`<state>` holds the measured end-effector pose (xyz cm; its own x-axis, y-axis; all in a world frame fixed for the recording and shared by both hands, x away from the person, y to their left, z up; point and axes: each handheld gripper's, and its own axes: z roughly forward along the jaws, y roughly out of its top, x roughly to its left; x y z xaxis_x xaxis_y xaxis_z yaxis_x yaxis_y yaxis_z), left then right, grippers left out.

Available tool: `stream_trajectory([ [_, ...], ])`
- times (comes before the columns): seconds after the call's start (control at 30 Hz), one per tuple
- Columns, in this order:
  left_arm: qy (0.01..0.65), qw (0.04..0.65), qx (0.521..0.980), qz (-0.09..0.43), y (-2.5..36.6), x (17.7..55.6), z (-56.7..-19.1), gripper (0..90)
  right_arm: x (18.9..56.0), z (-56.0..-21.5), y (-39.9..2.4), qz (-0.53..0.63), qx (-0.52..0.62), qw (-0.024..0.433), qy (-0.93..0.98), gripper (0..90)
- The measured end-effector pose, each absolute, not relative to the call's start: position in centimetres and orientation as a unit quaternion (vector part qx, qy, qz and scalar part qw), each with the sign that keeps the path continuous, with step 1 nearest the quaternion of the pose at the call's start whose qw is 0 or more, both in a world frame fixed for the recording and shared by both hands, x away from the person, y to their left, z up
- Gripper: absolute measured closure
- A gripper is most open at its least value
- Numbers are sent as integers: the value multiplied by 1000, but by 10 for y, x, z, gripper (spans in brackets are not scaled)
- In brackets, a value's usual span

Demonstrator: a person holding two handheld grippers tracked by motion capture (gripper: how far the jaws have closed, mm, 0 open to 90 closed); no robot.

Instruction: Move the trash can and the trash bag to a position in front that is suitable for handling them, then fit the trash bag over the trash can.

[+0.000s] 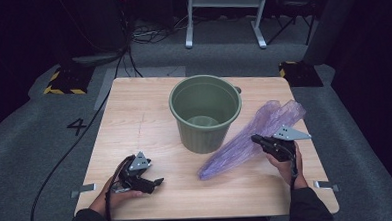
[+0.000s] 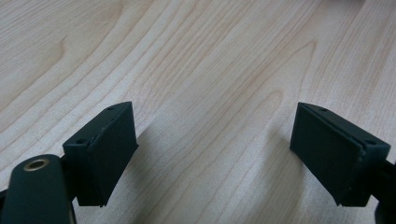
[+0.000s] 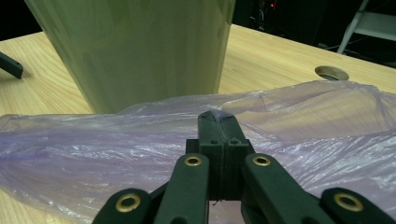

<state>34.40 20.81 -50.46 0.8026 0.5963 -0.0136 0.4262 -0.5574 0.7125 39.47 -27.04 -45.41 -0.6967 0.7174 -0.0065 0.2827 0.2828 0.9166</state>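
Purple plastic bag lay across the centre right of the high view, slanting from the lower middle up toward the right, just beside the green bucket on the wooden table; the right gripper had its jaws pressed together on a fold of that film, a pinch seen up close in the right gripper view; the left gripper rested at the lower left of the high view, its jaws spread wide over bare wood, nothing between them.
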Motion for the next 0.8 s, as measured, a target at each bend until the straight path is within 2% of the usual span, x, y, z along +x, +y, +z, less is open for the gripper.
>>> stream_trajectory([
  [0.8,293,368,875,116,209,343,-504,143,388,-440,-266,528,306,221,761,900],
])
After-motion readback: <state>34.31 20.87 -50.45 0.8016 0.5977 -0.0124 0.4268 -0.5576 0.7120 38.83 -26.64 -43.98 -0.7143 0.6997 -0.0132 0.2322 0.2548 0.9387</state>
